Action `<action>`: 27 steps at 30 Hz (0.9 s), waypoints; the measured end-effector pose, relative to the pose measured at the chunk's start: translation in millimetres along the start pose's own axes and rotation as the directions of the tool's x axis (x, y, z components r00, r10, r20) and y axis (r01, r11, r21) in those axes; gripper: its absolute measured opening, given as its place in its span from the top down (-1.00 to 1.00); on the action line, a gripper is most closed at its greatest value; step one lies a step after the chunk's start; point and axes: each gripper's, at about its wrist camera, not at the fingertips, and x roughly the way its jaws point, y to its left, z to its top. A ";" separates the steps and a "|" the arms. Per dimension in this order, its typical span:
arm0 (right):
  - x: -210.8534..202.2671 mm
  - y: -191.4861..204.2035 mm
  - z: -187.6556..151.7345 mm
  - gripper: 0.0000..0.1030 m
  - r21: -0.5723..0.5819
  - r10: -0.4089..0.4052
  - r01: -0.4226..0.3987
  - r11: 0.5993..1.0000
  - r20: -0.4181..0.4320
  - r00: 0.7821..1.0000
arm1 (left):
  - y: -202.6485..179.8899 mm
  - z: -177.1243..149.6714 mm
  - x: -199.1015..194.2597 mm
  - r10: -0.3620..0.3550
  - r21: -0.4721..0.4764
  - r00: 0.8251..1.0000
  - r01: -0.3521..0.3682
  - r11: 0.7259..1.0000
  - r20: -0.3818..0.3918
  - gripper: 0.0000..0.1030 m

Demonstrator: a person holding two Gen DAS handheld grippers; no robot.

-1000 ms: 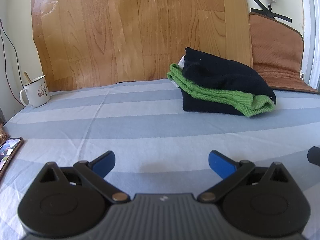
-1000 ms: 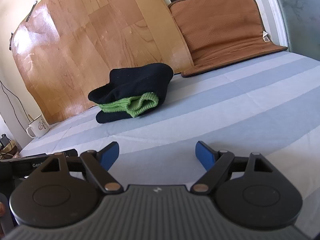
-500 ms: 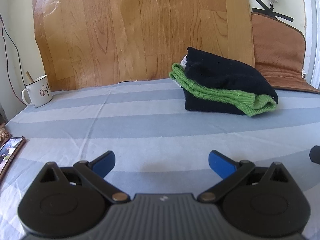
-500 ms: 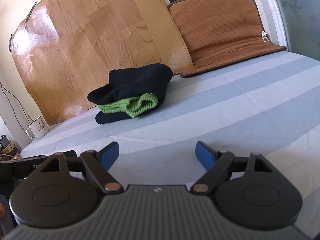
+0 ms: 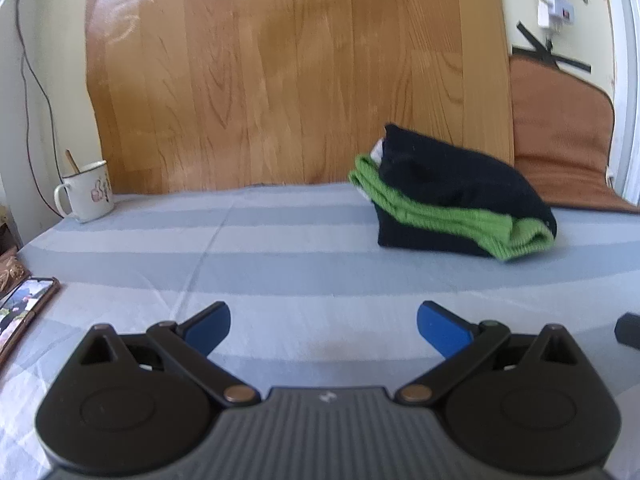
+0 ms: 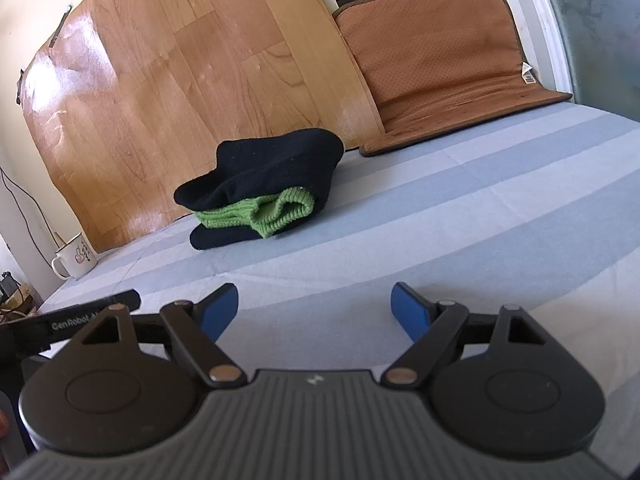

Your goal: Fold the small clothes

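While both hand-held grippers (image 5: 323, 322) (image 6: 315, 307) gape empty, folded clothes (image 5: 452, 196) lie well ahead.

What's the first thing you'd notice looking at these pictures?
The folded pile of black and green clothes on the striped blue sheet, in front of the big wooden board leaning on the wall. Up close, the left gripper and the right gripper both stand open and hold nothing.

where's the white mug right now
The white mug sits at the far left of the striped bed sheet in both views, against the wood-pattern board, well left of the folded black and green clothes.
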 end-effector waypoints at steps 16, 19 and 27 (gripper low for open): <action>-0.1 -0.1 -0.4 -0.66 0.000 0.000 0.000 1.000 0.000 1.000 | 6.3 2.6 -0.6 0.017 -0.022 1.000 -0.017 1.000 0.001 -0.99; 0.0 0.0 -0.4 -0.66 0.000 0.000 0.000 1.000 -0.001 1.000 | 5.5 2.5 -1.6 0.039 -0.021 0.999 -0.039 0.999 0.011 -1.00; 0.2 -0.2 -0.2 -0.67 0.001 -0.001 0.001 1.000 0.000 1.000 | 6.4 3.7 -0.9 0.065 -0.016 0.998 -0.064 0.998 0.006 -1.00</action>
